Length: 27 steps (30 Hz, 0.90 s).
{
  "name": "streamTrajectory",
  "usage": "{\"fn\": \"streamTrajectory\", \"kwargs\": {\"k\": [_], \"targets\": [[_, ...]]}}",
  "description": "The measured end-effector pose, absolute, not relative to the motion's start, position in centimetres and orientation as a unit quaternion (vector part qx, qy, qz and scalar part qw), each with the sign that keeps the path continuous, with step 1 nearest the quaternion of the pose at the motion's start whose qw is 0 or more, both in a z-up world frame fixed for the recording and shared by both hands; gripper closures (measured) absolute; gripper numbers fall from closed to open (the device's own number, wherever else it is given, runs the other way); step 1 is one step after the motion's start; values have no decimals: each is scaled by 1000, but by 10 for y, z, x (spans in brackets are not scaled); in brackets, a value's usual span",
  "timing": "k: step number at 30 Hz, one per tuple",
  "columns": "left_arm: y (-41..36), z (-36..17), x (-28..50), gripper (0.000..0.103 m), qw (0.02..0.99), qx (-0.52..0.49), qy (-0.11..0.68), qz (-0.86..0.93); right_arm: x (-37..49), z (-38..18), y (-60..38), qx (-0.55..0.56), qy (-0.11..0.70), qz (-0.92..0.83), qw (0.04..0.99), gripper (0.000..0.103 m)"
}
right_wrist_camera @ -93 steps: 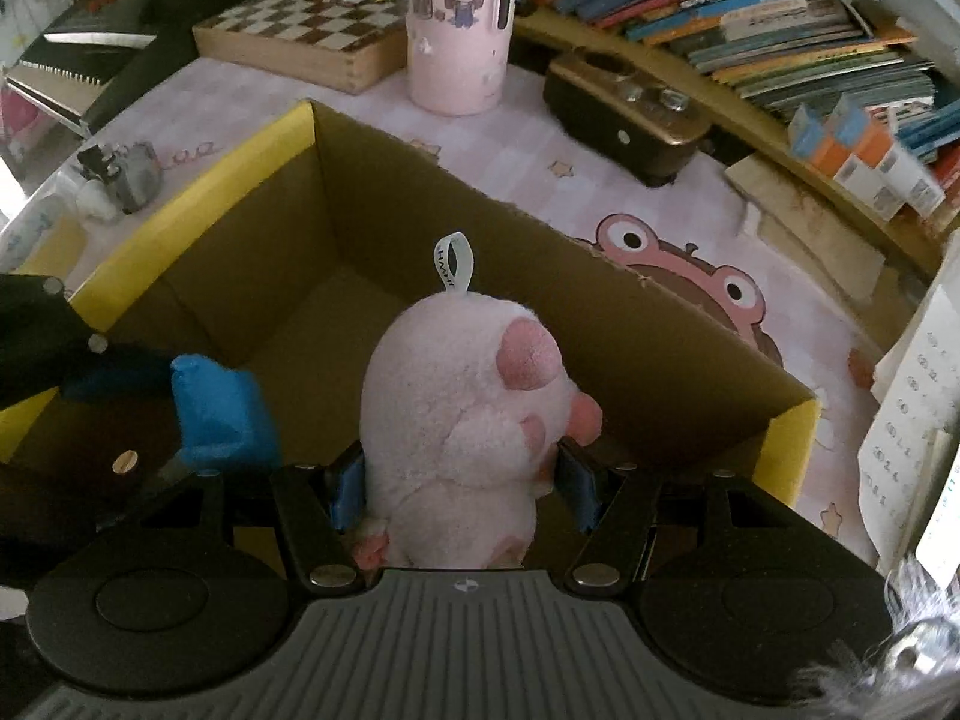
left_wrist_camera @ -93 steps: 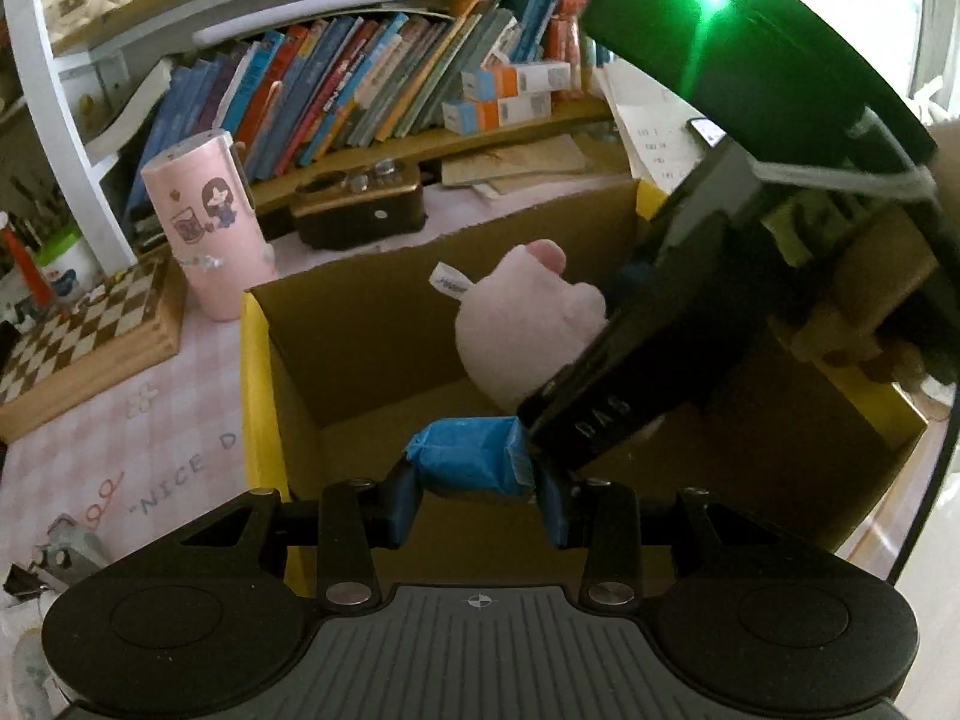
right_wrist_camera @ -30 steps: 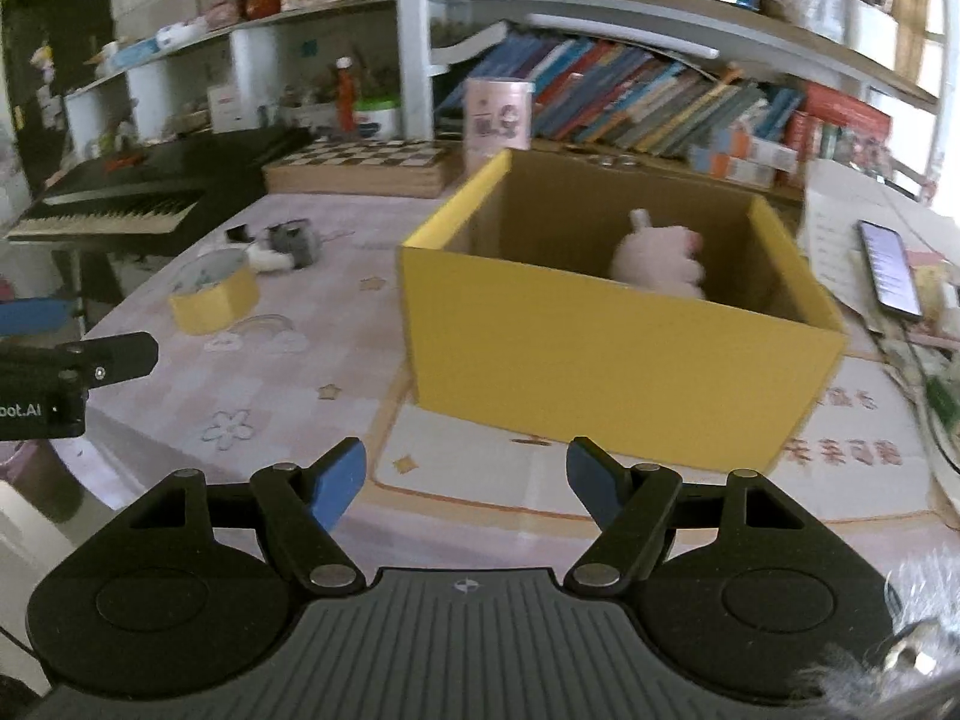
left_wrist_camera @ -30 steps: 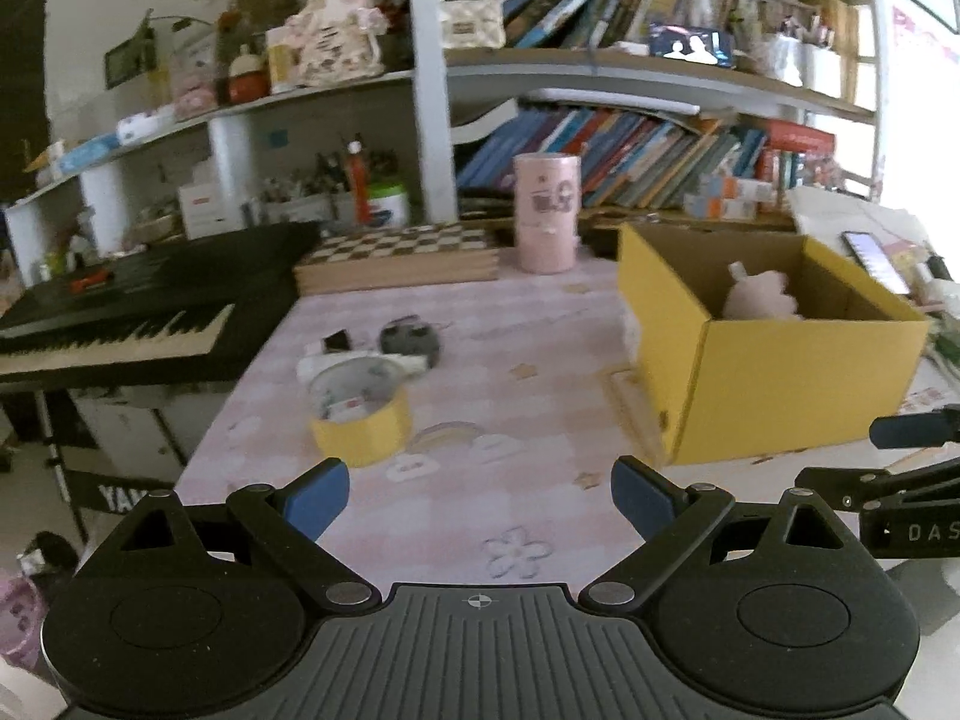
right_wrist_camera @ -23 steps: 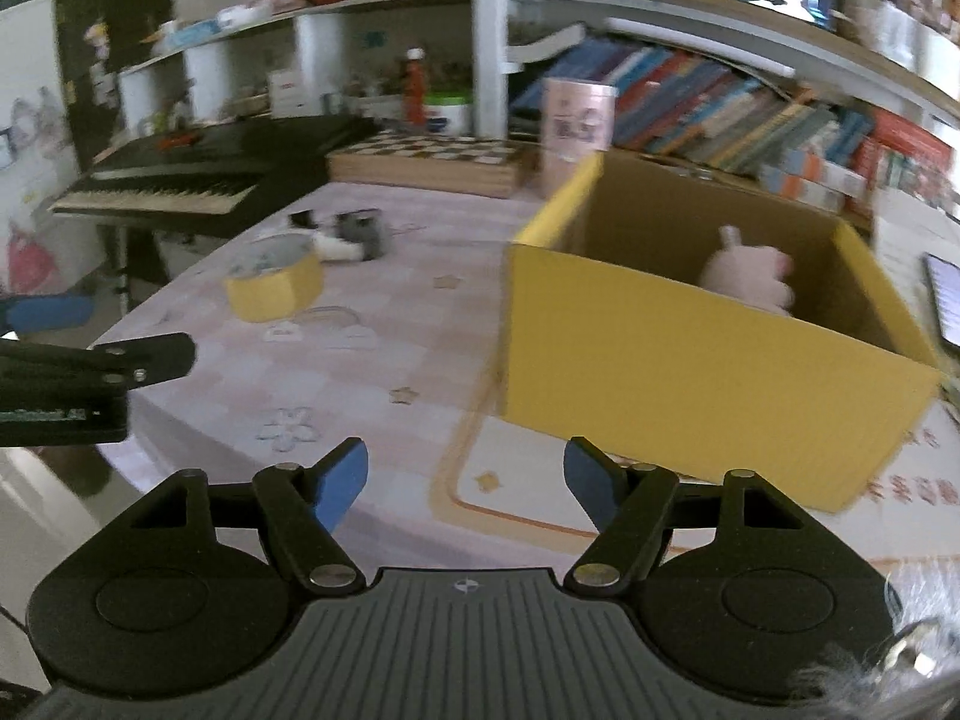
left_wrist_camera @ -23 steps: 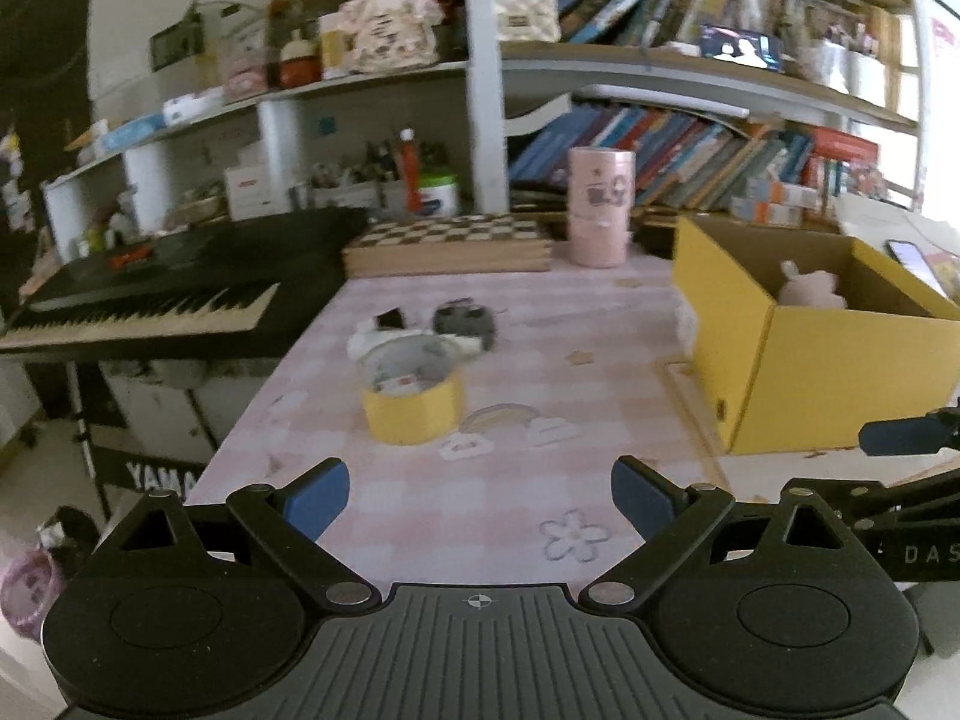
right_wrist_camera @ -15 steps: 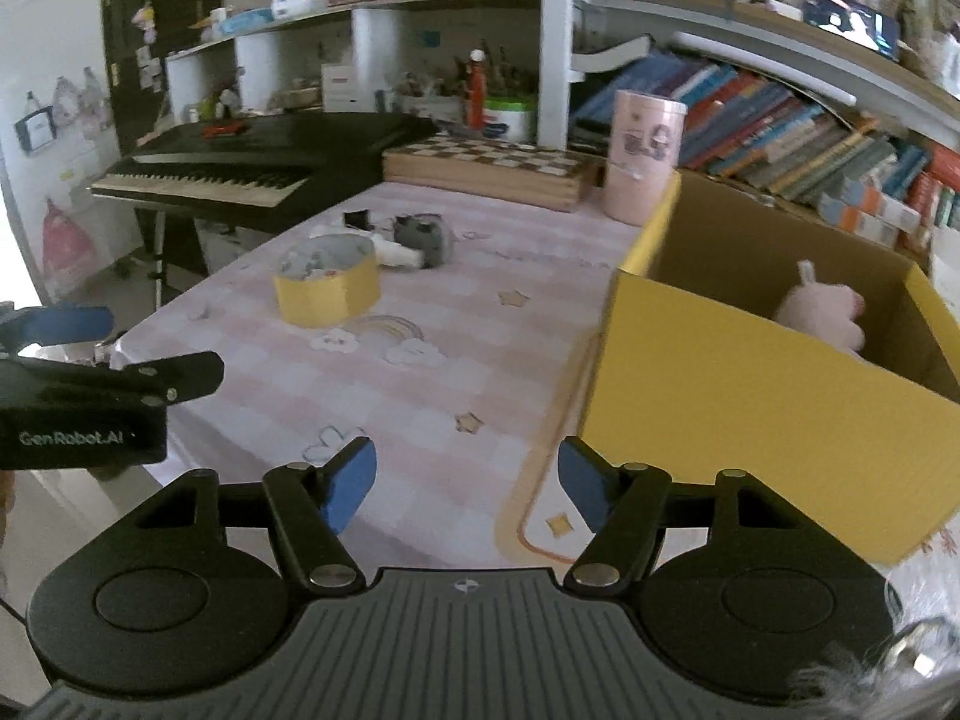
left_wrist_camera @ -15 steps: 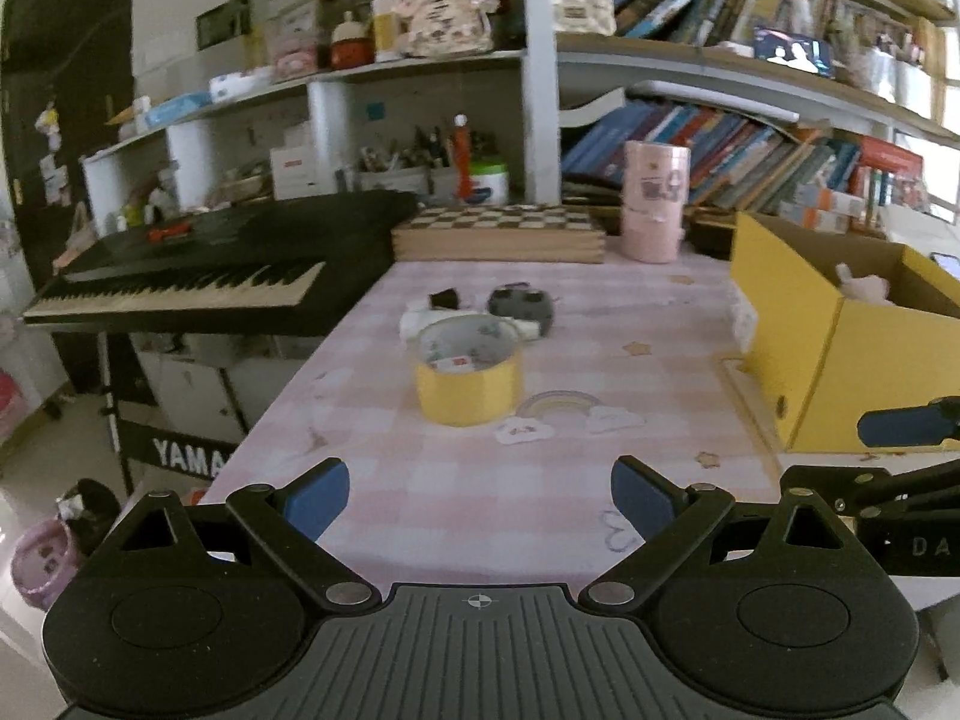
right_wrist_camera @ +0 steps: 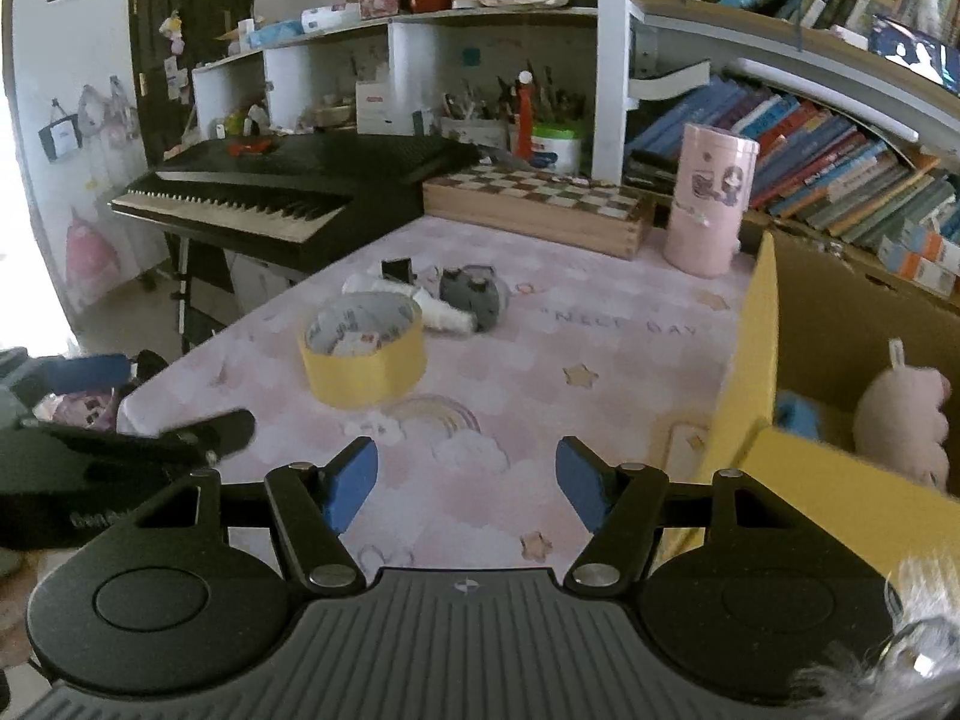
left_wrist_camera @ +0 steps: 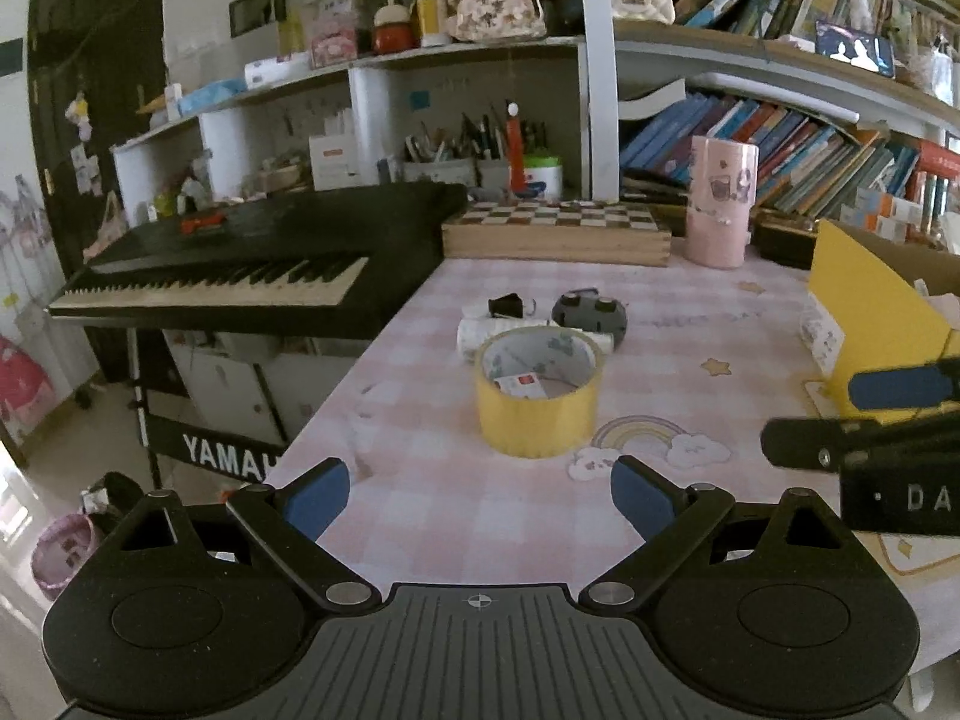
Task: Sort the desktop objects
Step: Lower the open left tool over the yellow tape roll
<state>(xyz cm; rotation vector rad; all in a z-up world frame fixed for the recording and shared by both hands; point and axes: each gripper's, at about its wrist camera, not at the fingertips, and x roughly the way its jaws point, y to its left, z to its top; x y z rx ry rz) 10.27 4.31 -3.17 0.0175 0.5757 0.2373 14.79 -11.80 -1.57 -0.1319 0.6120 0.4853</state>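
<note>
The yellow tape roll (left_wrist_camera: pixel 538 391) stands on its rim on the pink tablecloth (left_wrist_camera: pixel 690 312), its open bore facing up, straight ahead of the left gripper (left_wrist_camera: pixel 479 495) and almost centred between that gripper's blue pads. From the right gripper (right_wrist_camera: pixel 467 480) the same roll lies forward and off to the left, so the left one looks the better placed to reach it — a judgement, not a certainty. Just behind the roll sit a grey plush (left_wrist_camera: pixel 589 312), a white roll (left_wrist_camera: pixel 480 330) touching or nearly touching the tape, and a small black clip (left_wrist_camera: pixel 506 305). The yellow box (right_wrist_camera: pixel 762 360) stands to the right, already holding a pink plush (right_wrist_camera: pixel 903 414) and something blue (right_wrist_camera: pixel 795 414). Both grippers are spread wide and empty, touching nothing — the left one wider than the roll appears across.
</note>
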Motion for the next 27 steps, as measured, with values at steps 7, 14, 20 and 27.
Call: {"fn": "streamTrajectory", "kwargs": {"k": [7,14,20,27], "targets": [[42,-35,126,7,950,8,294,108,172,-1,-111,-64,302,232,923,38],[39,-48,160,7,950,1,297,99,194,1,-112,-54,306,212,926,38],[29,-65,196,7,949,40,298,92,206,-1,-117,-46,311,202,928,38],[17,-73,227,7,944,70,308,93,212,3,-131,-41,310,192,930,38]]}}
